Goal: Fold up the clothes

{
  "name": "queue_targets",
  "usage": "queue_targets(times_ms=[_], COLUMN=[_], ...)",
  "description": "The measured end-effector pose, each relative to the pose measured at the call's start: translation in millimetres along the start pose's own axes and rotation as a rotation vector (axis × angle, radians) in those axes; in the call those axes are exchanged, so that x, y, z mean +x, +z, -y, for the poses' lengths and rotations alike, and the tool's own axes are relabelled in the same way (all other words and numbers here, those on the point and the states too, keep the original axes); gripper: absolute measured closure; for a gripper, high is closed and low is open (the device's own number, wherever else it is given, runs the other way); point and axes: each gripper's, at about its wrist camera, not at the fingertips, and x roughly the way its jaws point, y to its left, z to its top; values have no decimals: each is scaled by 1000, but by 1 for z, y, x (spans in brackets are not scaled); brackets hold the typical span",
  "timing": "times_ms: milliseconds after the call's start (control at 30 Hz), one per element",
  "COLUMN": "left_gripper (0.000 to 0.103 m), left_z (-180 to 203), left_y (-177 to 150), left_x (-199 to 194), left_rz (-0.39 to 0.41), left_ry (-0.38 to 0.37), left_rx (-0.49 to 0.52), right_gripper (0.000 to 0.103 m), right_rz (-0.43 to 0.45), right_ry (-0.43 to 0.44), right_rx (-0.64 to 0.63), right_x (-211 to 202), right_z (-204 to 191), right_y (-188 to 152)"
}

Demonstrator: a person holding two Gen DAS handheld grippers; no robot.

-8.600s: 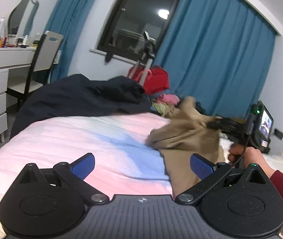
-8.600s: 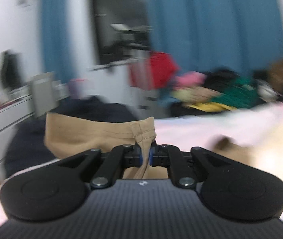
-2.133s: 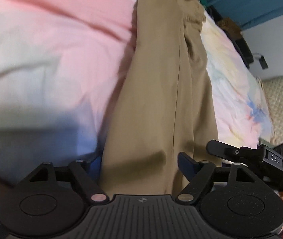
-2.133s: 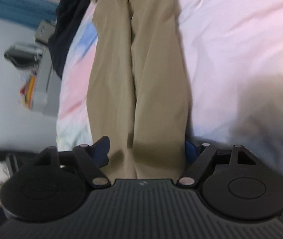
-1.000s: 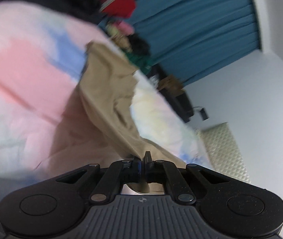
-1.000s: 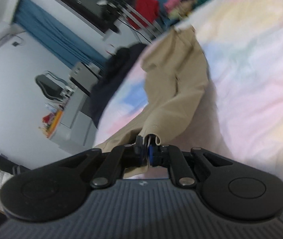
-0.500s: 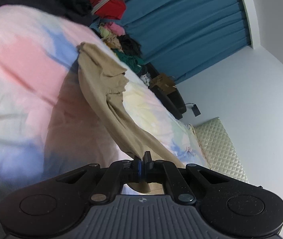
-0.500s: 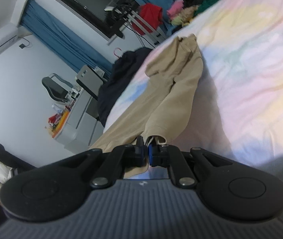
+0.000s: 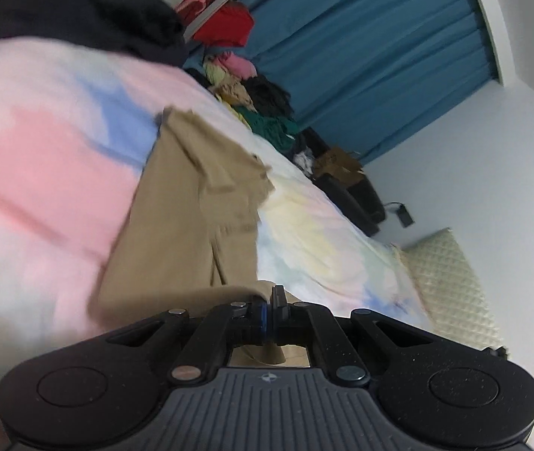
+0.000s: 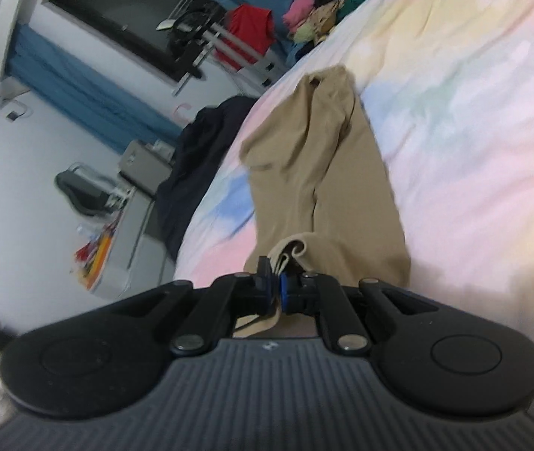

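Observation:
Tan trousers (image 9: 184, 218) lie lengthwise on a pastel pink, blue and yellow bedsheet (image 9: 34, 158), waistband at the far end. My left gripper (image 9: 269, 306) is shut on the near hem of one leg, which curls back over the cloth. In the right wrist view the same trousers (image 10: 327, 173) stretch away from me, and my right gripper (image 10: 276, 276) is shut on the rolled hem of the leg end. Both held ends sit low, just above the rest of the legs.
A dark garment (image 9: 79, 18) is heaped at the bed's far left. A pile of mixed clothes (image 9: 252, 101) and a red item on a rack (image 9: 225, 26) stand before blue curtains (image 9: 361, 56). A grey dresser (image 10: 143, 218) flanks the bed.
Both grippers, still shut on the leg ends, have carried them forward and lower over the trousers. The cloth that hung stretched in the air now lies mostly flat on the bed.

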Motion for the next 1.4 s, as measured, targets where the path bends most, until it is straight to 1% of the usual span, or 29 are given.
queue_targets(times_ms=[67,200,267,367,533,700,800,867,933,967,1000,1033,1067,1100,1133,1167,1200,1233,1267,1333,1400], left_gripper=[101,100,100,100,100,100,99,99,97,91,80,71,52,39,37,36,32,29,25,25,25], left_z=[3,4,2,-10,-44,-74,-86,-91,-90,-88,-86,-82,-77,-72,-65,-58,-51,-46,-40,-33,-28], left_y=[19,51,62,70,76,79,81,83,83,83,82,80,78,75,71,66,61,56,50,40,29], left_x=[20,65,88,122,170,214,230,238,240,241,241,240,238,236,233,228,223,216,210,196,181], left_rz=[22,36,38,36,28,-7,-36,-49,-54,-58,-62,-63,-60,-56,-50,-42,-35,-31,-27,-32,-52], left_ry=[40,109,146,178,204,275,289,293,296,297,292,286,282,284,287,294,296,291,285,275,271], left_rx=[40,92,131,174,184,211,203,202,218,233,249,264,284,311,342,381,412,429,446,459,445], right_gripper=[95,95,95,95,95,95,95,95,95,95,94,90,85,66,40,27,12,14,14,14,14], right_rz=[13,27,31,39,41,15,-3,-16,-24,-27,-29,-28,-27,-27,-26,-20,-6,8,22,47,56], right_ry=[-26,-81,-103,-119,-141,-168,-187,-182,-168,-161,-150,-135,-121,-106,-91,-73,-52,-42,-40,-40,-31], right_rx=[-14,-19,-18,-30,-85,-132,-154,-137,-108,-93,-88,-93,-98,-103,-108,-114,-128,-155,-191,-231,-218], right_x=[24,70,93,121,164,203,221,225,225,225,223,220,218,215,212,209,204,198,191,177,164], right_z=[-3,1,7,19,38,55,65,71,75,77,77,75,72,70,67,63,57,50,42,31,28], right_y=[20,49,61,74,83,86,84,85,87,88,88,87,85,84,83,81,78,75,71,64,58])
